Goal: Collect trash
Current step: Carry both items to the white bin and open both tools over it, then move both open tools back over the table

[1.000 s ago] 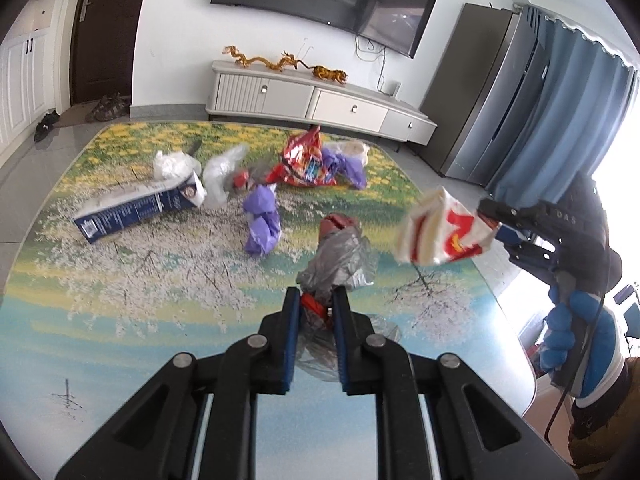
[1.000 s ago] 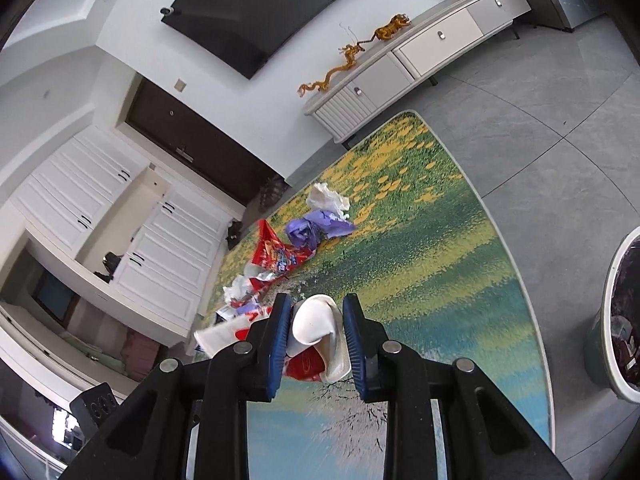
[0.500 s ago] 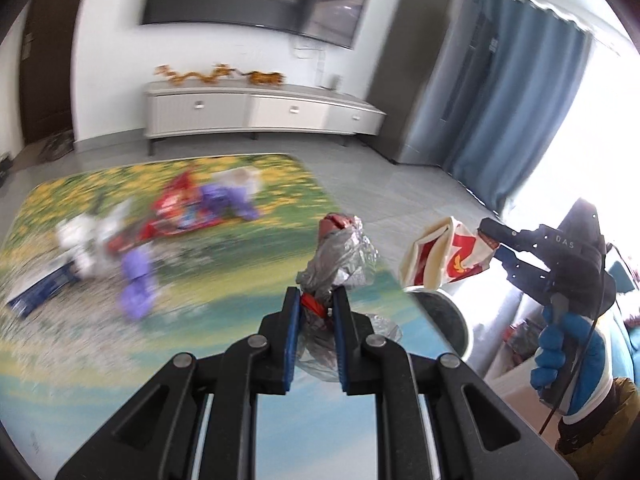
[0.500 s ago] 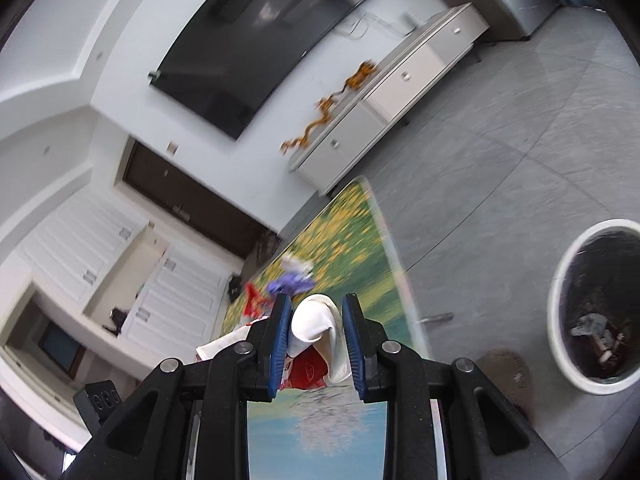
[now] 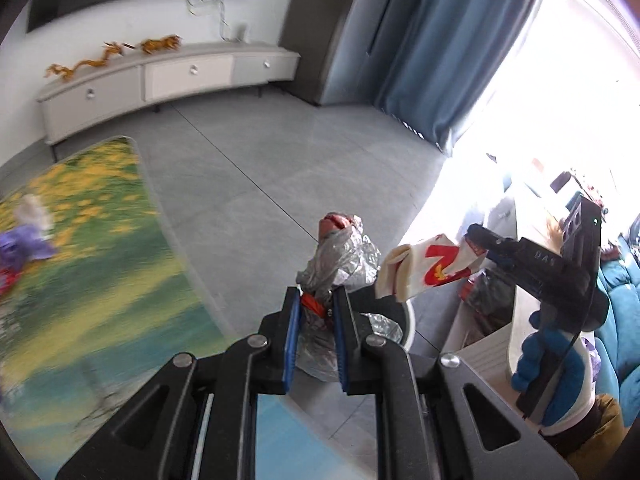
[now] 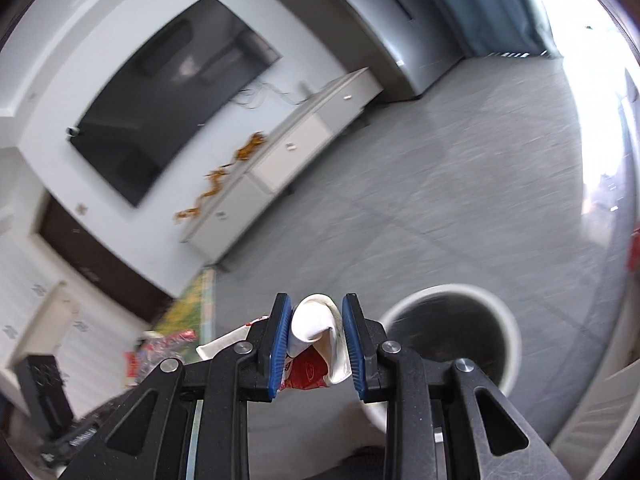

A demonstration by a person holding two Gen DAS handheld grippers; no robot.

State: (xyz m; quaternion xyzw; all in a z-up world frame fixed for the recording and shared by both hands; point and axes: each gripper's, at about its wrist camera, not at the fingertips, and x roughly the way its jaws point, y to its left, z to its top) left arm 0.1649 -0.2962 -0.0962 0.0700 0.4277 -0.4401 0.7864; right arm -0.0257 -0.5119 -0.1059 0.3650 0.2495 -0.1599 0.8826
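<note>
My left gripper [image 5: 317,300] is shut on a crumpled silver plastic wrapper [image 5: 340,256] with red bits, held past the table's right edge above the floor. My right gripper [image 6: 316,316] is shut on a white and red paper carton [image 6: 316,328]. The carton [image 5: 428,268] and the right gripper [image 5: 476,246] also show at the right of the left wrist view. A white round trash bin [image 6: 452,336] with a dark liner stands on the floor just right of and below the right gripper. Its rim [image 5: 410,320] peeks out behind my left fingers.
The table [image 5: 100,280] with a flowery printed top lies to the left, with purple trash [image 5: 24,244] on it. A white TV cabinet [image 5: 160,76] stands at the far wall. Blue curtains [image 5: 440,40] hang at the right. A low white shelf [image 5: 492,332] stands beside the bin.
Both grippers have swung right, away from the table and toward the bin, each still holding its trash. The bin now sits closer to the right gripper.
</note>
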